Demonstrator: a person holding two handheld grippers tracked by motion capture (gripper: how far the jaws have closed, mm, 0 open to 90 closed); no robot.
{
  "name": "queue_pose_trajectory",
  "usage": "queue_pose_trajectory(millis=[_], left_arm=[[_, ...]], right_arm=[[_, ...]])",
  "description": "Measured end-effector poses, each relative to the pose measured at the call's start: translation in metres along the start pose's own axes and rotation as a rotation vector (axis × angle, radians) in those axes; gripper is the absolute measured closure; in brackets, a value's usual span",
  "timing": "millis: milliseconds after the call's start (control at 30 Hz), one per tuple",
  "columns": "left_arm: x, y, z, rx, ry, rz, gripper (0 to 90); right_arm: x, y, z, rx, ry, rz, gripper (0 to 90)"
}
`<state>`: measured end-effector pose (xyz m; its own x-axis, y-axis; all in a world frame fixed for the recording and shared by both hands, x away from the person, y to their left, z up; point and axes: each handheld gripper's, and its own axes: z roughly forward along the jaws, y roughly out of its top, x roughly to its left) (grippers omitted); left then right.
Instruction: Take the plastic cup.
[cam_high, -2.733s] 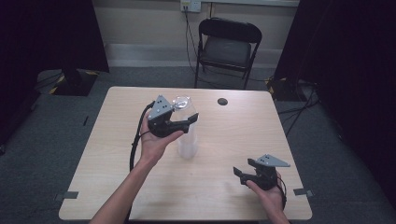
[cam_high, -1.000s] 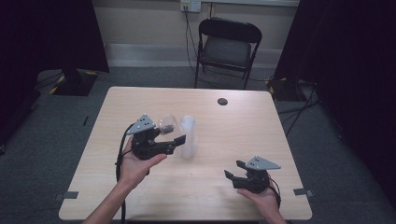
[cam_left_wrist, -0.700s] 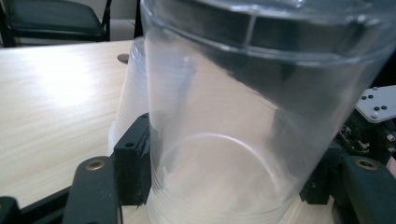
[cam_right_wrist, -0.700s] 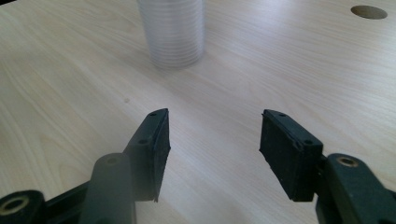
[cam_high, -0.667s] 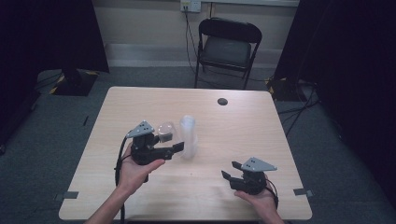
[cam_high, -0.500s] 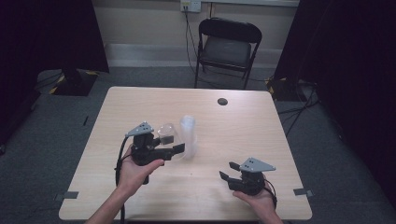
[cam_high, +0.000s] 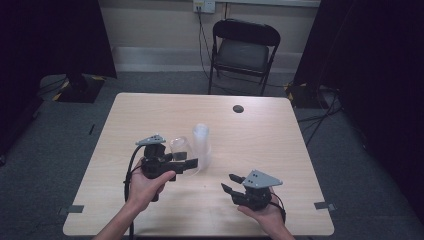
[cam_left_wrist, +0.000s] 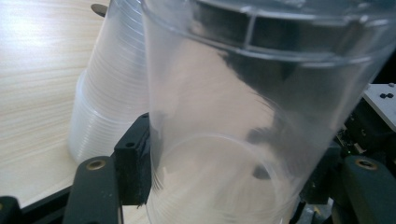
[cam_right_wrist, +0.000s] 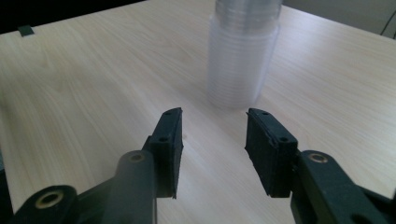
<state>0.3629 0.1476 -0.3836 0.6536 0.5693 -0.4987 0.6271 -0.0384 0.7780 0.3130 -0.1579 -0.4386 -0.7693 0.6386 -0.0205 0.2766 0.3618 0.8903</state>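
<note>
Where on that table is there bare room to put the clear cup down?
Bare wood lies left of the left gripper, which grips the clear cup, along the far edge beside the small dark disc, and right of the cup stack. It is crowded between the stack and the open right gripper.

A: Eyes on the counter (cam_high: 150, 115), a pale wood-grain top with rounded corners, standing on grey carpet.

B: And on it?

A: A stack of clear plastic cups (cam_high: 201, 142) stands upright near the middle. A small dark round object (cam_high: 238, 108) lies well apart from it, toward the far edge.

B: What is that object?

A: Too small to tell.
</note>
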Motion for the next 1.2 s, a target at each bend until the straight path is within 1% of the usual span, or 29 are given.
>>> queue_pose_trajectory(millis=[67,100,133,200,233,300,333,400,500,533,600,667,733,833,900,1000,1033,1133,1200], left_arm=[[0.001,-0.001,0.002,0.009,0.001,-0.008,34.2],[0.002,-0.002,0.002,0.025,-0.012,-0.032,34.2],[0.003,-0.002,0.003,0.026,-0.023,-0.047,34.5],[0.003,-0.003,0.003,0.032,-0.033,-0.053,34.5],[0.003,-0.003,0.003,0.032,-0.045,-0.065,34.5],[0.003,-0.003,0.004,0.028,-0.076,-0.094,34.6],[0.003,-0.003,0.004,0.028,-0.081,-0.102,34.6],[0.002,-0.004,0.005,0.036,-0.087,-0.097,34.8],[0.001,-0.006,0.008,0.038,-0.087,-0.104,34.8],[0.002,-0.007,0.008,0.043,-0.087,-0.104,35.1],[0.003,-0.009,0.010,0.044,-0.098,-0.117,35.1],[0.004,-0.011,0.011,0.050,-0.106,-0.123,35.2],[0.005,-0.012,0.013,0.049,-0.115,-0.130,35.2],[0.008,-0.013,0.015,0.057,-0.150,-0.172,35.2],[0.011,-0.014,0.015,0.051,-0.164,-0.200,35.2],[0.013,-0.014,0.015,0.038,-0.187,-0.227,35.2],[0.014,-0.014,0.014,0.033,-0.200,-0.247,35.2],[0.015,-0.014,0.014,0.031,-0.215,-0.267,35.3],[0.015,-0.014,0.014,0.026,-0.233,-0.284,35.4]], right_arm=[[0.003,0.005,0.003,-0.019,0.004,-0.012,58.4],[0.003,0.007,0.004,-0.029,0.009,-0.014,59.8],[0.006,0.011,0.005,-0.048,0.023,-0.013,60.5],[0.010,0.014,0.005,-0.074,0.023,-0.036,60.6],[0.013,0.017,0.005,-0.090,0.033,-0.047,60.7],[0.018,0.019,0.007,-0.109,0.037,-0.065,61.8],[0.020,0.020,0.009,-0.121,0.046,-0.067,62.3],[0.023,0.021,0.013,-0.131,0.048,-0.077,63.3],[0.025,0.022,0.018,-0.140,0.059,-0.087,64.4],[0.026,0.024,0.020,-0.154,0.067,-0.088,66.1],[0.027,0.026,0.020,-0.177,0.070,-0.088,66.2],[0.028,0.027,0.020,-0.191,0.066,-0.091,67.0],[0.029,0.027,0.021,-0.194,0.063,-0.095,67.7],[0.029,0.028,0.022,-0.203,0.064,-0.100,69.3],[0.029,0.029,0.022,-0.210,0.061,-0.104,69.6],[0.029,0.030,0.023,-0.226,0.056,-0.105,70.0],[0.030,0.030,0.023,-0.232,0.054,-0.105,70.1],[0.030,0.032,0.023,-0.250,0.046,-0.111,70.6],[0.031,0.033,0.023,-0.255,0.037,-0.116,70.7]])
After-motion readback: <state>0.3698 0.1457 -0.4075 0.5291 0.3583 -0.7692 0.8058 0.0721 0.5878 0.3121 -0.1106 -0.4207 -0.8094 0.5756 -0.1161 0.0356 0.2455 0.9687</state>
